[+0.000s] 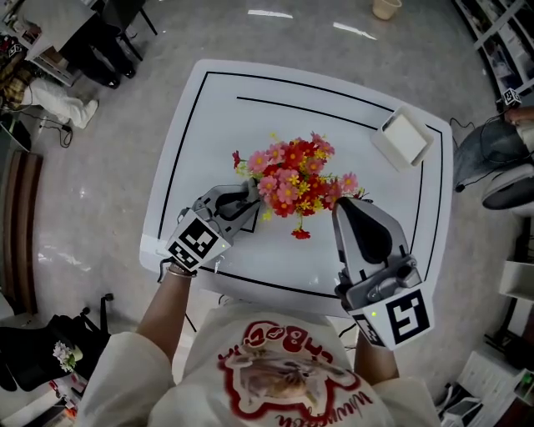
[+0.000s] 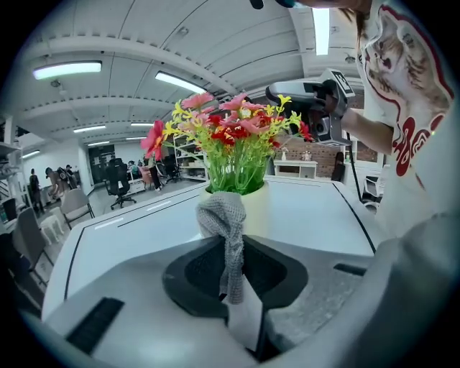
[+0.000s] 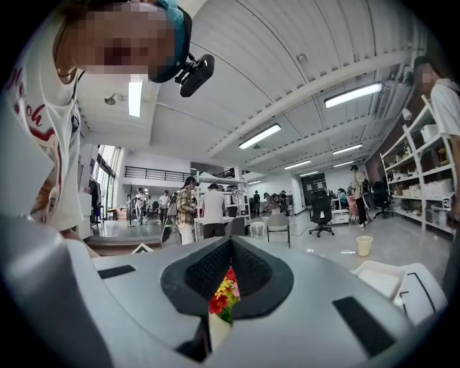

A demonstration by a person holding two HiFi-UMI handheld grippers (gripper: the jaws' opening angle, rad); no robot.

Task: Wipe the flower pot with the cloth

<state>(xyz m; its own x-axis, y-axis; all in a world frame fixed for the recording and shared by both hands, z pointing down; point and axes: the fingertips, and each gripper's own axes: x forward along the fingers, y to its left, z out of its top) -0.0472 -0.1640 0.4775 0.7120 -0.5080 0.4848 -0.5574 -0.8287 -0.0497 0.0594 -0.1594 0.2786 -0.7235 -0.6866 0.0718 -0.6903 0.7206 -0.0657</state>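
A cream flower pot (image 2: 260, 207) stands mid-table, filled with red, pink and yellow flowers (image 1: 292, 179). In the head view the blooms hide the pot. My left gripper (image 1: 247, 208) is at the pot's left side, shut on a grey knitted cloth (image 2: 223, 224). The cloth's bunched end rests against the pot near its rim. My right gripper (image 1: 345, 207) hovers level at the right edge of the bouquet, shut with nothing seen between its jaws. Through the narrow slit between them the flowers (image 3: 224, 289) show beyond.
The white table (image 1: 209, 117) has a black line around its top. A white square tray (image 1: 402, 138) sits at its far right corner. A cup (image 1: 386, 8) stands on the floor beyond, and office chairs and people are around the room.
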